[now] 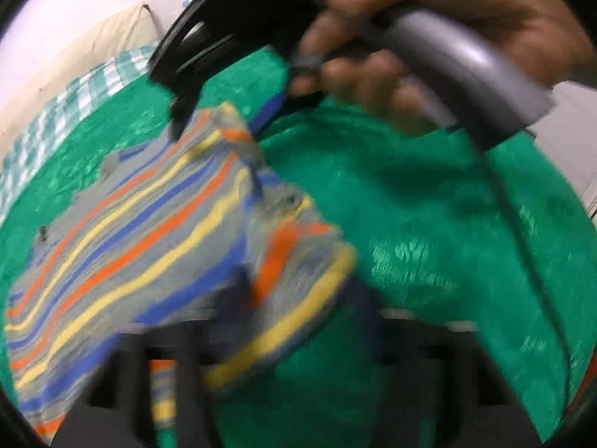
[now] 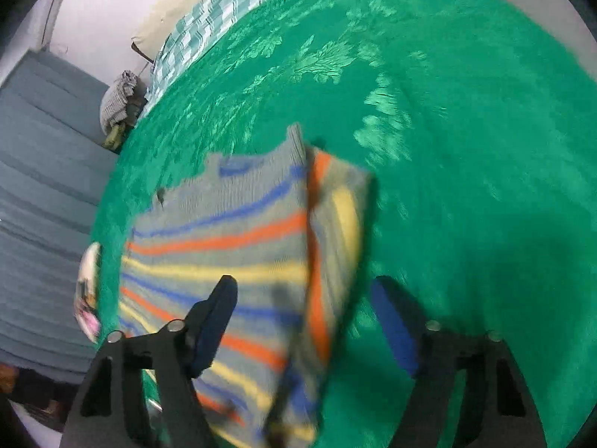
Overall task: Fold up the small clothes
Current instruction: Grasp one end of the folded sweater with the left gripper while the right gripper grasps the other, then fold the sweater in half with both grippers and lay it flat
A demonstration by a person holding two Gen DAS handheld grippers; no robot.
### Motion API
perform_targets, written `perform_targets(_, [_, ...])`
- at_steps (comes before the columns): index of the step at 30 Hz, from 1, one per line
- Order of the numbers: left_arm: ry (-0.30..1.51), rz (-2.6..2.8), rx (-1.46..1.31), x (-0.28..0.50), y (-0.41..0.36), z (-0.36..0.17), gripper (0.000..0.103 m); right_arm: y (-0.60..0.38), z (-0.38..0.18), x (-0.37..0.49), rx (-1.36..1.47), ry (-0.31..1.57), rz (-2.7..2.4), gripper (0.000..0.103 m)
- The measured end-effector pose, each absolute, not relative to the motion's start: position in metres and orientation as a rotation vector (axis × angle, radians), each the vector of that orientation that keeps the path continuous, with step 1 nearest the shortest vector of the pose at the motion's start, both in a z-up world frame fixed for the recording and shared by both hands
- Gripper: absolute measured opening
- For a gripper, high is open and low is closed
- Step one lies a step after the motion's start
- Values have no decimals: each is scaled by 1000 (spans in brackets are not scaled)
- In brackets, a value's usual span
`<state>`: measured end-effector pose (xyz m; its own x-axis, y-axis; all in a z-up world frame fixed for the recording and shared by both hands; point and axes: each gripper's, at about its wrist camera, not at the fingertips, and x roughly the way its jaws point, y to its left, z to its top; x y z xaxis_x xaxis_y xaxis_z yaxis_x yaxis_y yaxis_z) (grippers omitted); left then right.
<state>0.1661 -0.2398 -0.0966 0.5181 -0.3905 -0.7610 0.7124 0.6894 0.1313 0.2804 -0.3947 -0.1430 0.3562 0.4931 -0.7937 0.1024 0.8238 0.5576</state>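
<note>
Lower frame, left view: left gripper [image 1: 175,373] clamps a fold of the striped sweater [image 1: 123,231], apparently to carry it over. Right gripper [image 2: 302,321] stands apart-jawed astride the sweater's [image 2: 231,231] folded edge, gripping nothing. Beyond, green bedspread [image 2: 447,112]; checked cloth [image 2: 209,26] upper left.

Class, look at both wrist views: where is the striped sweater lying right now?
The striped sweater lies on the green bedspread, lower left of centre in both views, near the bed's edge, one side folded over.
</note>
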Motion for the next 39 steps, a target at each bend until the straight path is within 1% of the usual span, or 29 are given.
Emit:
perform_targets(1, [766, -671, 459, 168, -238, -96, 10, -392, -147, 288, 592, 1208, 296, 60])
perform_targets(2, [768, -682, 402, 170, -230, -93, 9, -386, -150, 295, 563, 1226, 304, 32])
perform_targets(3, [765, -679, 360, 171, -221, -89, 8, -379, -150, 303, 488, 1246, 273, 10])
perform_targets(5, [737, -648, 248, 168, -188, -70, 8, -368, -138, 309, 434, 1225, 276, 10])
perform_targets(6, [723, -630, 204, 167, -174, -62, 8, -358, -123, 310, 410, 1191, 293, 10])
perform_targets(8, [698, -574, 74, 161, -128, -41, 8, -336, -99, 311, 394, 1131, 330, 10])
perform_targets(11, [701, -463, -94, 153, -55, -25, 8, -282, -68, 321, 373, 1091, 428, 10])
perform_targets(15, [737, -321, -214, 146, 27, -30, 8, -176, -57, 346, 302, 1083, 559, 10])
perform_targets(19, [819, -211, -220, 151, 76, -55, 9, -83, -76, 360, 213, 1116, 606, 10])
perform_targets(20, [840, -182, -222, 159, 79, -61, 13, -64, -84, 362, 197, 1122, 602, 10])
perform_targets(21, [866, -157, -230, 160, 89, -66, 18, -51, -91, 364, 196, 1126, 597, 15])
perform_targets(22, [901, -139, -241, 164, 98, -69, 29, -41, -100, 366, 218, 1126, 602, 17])
perform_targets(24, [928, -139, -271, 159, 113, -68, 45, -32, -116, 367, 277, 1138, 612, 40])
perform_targets(25, [912, -160, -291, 150, 123, -63, 50, -34, -116, 365, 297, 1128, 603, 41])
perform_targets(26, [896, -175, -302, 146, 128, -59, 60, -42, -112, 359, 326, 1097, 598, 41])
perform_targets(28, [853, -209, -323, 140, 137, -50, 71, -62, -98, 343, 337, 1037, 568, 41])
perform_targets(29, [839, -230, -332, 140, 137, -46, 74, -74, -88, 330, 308, 1010, 546, 41])
perform_targets(31, [837, -257, -327, 151, 129, -43, 74, -88, -75, 302, 211, 971, 530, 41])
perform_targets(33, [904, -262, -287, 176, 120, -54, 75, -93, -74, 274, 101, 967, 561, 41])
perform_targets(34, [968, -227, -251, 188, 115, -67, 68, -94, -85, 259, 69, 997, 596, 41])
perform_targets(35, [1032, -183, -218, 200, 113, -77, 55, -94, -100, 250, 55, 1042, 614, 41])
perform_targets(36, [1084, -188, -173, 204, 112, -87, 53, -96, -121, 240, 20, 1104, 599, 36])
perform_targets(37, [1082, -206, -190, 198, 119, -88, 53, -96, -138, 231, -11, 1145, 587, 32])
perform_targets(38, [1070, -212, -189, 192, 124, -84, 58, -98, -145, 223, -31, 1152, 581, 28])
perform_targets(39, [1065, -202, -167, 186, 128, -79, 64, -102, -144, 215, -39, 1124, 582, 28])
